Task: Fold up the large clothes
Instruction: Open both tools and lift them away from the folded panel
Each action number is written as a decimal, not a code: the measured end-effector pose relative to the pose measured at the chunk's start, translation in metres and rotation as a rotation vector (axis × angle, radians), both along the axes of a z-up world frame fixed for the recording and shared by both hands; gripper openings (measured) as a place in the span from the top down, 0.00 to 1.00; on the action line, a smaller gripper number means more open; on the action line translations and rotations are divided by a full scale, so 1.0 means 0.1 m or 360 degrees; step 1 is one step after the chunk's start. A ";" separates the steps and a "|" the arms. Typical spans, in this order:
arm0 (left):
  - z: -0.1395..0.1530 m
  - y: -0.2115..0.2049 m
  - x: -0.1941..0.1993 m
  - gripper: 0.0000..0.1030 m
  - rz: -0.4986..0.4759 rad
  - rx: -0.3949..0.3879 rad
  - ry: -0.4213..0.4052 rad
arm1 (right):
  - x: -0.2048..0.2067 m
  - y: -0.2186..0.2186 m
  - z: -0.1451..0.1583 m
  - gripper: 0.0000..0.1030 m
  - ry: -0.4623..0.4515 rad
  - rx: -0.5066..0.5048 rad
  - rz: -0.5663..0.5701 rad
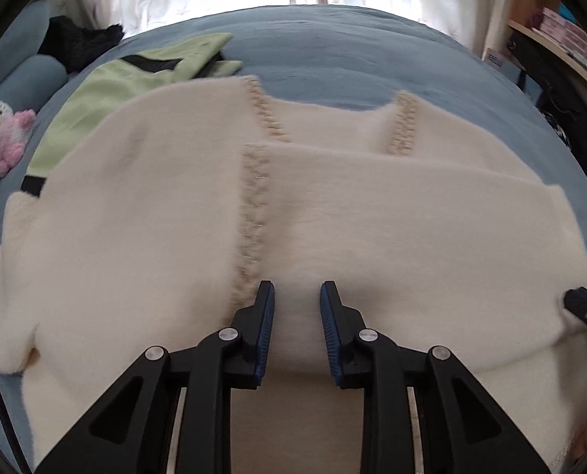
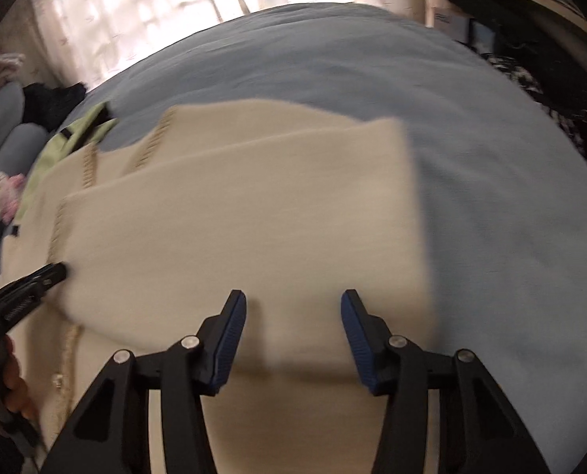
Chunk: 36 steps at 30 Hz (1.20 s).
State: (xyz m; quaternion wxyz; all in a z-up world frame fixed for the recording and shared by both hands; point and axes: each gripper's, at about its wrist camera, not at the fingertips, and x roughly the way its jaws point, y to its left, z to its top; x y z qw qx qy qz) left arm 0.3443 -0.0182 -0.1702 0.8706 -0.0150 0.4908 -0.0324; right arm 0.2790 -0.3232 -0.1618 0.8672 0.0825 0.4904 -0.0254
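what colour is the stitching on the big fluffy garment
Tan zigzag stitching on the fluffy cream garment, clearest in the left wrist view.

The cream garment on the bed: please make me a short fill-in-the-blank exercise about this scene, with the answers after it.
1. The cream garment lies on a ____ bed cover.
2. Partly under it, on the left, lies a light ____ garment.
3. The white and pink plush toy lies at the ____ edge of both views.

Answers: blue; green; left
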 end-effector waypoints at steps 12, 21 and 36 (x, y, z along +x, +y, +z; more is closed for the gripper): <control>0.06 0.03 -0.06 0.83 -0.0023 -0.0006 0.0007 | -0.24 -0.17 0.16 0.60 -0.0002 -0.0073 -0.0095; 0.17 0.06 -0.19 0.78 -0.0023 0.0012 0.0027 | -0.35 -0.12 0.25 0.60 -0.0009 -0.0024 -0.0106; 0.76 0.32 -1.17 0.52 0.0074 0.0067 -0.0066 | -1.07 0.41 0.64 0.60 -0.0030 0.0125 -0.0043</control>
